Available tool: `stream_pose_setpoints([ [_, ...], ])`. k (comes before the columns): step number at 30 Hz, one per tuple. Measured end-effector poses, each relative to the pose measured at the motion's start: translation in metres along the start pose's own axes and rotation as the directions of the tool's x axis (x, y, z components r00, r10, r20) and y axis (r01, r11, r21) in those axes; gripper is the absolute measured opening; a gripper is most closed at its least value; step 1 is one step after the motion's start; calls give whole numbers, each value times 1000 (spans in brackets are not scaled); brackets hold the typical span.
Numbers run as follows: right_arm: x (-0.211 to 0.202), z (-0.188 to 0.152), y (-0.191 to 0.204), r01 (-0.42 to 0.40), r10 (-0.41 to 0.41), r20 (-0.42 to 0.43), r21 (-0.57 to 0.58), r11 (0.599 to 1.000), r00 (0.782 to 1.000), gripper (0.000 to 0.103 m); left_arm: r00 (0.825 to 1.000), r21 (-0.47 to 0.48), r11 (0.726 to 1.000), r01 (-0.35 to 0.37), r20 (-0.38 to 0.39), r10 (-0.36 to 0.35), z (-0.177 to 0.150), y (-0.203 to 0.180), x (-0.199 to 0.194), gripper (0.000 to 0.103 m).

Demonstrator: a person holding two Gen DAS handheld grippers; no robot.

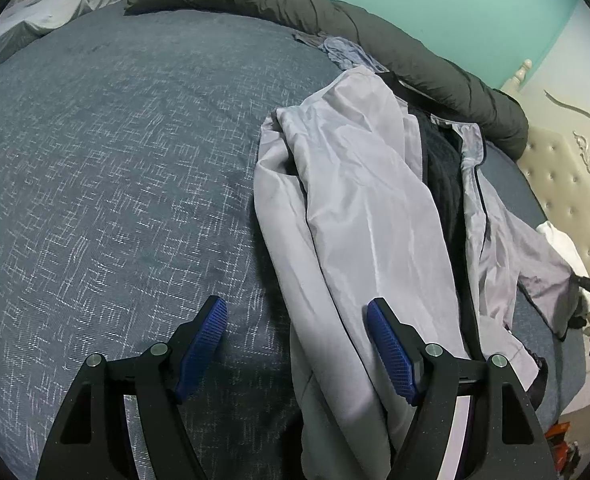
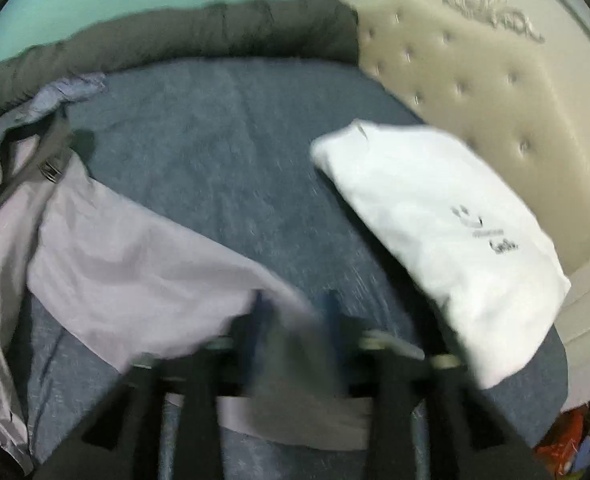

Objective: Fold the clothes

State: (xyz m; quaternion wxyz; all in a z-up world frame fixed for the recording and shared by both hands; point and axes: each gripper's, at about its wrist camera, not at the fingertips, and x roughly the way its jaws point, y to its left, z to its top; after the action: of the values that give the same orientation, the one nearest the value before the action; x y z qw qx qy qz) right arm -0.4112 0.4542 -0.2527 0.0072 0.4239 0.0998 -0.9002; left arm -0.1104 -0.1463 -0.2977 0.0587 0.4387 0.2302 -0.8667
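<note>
Nearest, in the left wrist view: left claw (image 1: 297, 344) spread wide and empty, blue pads (image 1: 205, 344) well apart, one over bare bedspread (image 1: 95, 180), the other over the near hem of the pale grey jacket (image 1: 359, 208). Poised just above the cloth rather than touching it, as far as could be told.

Beyond the pads, the jacket lay along the bed, long axis running away from the left claw toward the rolled dark duvet (image 1: 335, 16) at the far edge. Front panel folded over, dark lining (image 1: 445, 168) exposed down the middle, one sleeve (image 1: 535, 268) trailing off to the right.

In the right wrist view, heavily blurred: right claw (image 2: 295, 320) closed on a corner of that same jacket (image 2: 135, 268), pale fabric caught between the narrow-set fingers and draped back to the left. Grip judged firm, though blur hid the contact itself.

So the jacket body sat to the left of the right claw and straight ahead of the left one; left claw nearer the hem, right claw already holding the sleeve side. Probably a sideways carry across the long axis next.

Farther off: folded white shirt (image 2: 435, 232) near the padded headboard (image 2: 475, 80), well apart from the jacket. Crumpled blue garment (image 2: 71, 92) against the duvet.
</note>
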Motion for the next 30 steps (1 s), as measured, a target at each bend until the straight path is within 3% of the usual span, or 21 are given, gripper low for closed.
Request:
stream_pose_setpoints([
  [5,-23,-15,50,-109,111,52,-26,994,992,49,1000,5,1000,17,-4,-17,1,-7,1,77],
  [9,-25,-28,98,-206,206,34,-29,978,978,49,1000,21,1000,14,2,-14,1,-15,-1,76],
  [15,-26,-49,162,-276,277,23,-38,960,961,49,1000,32,999,14,13,-15,1,-23,-5,77],
  [30,-17,-77,222,-360,360,-24,-58,931,933,49,998,71,996,55,-12,-55,-2,-59,1,83],
])
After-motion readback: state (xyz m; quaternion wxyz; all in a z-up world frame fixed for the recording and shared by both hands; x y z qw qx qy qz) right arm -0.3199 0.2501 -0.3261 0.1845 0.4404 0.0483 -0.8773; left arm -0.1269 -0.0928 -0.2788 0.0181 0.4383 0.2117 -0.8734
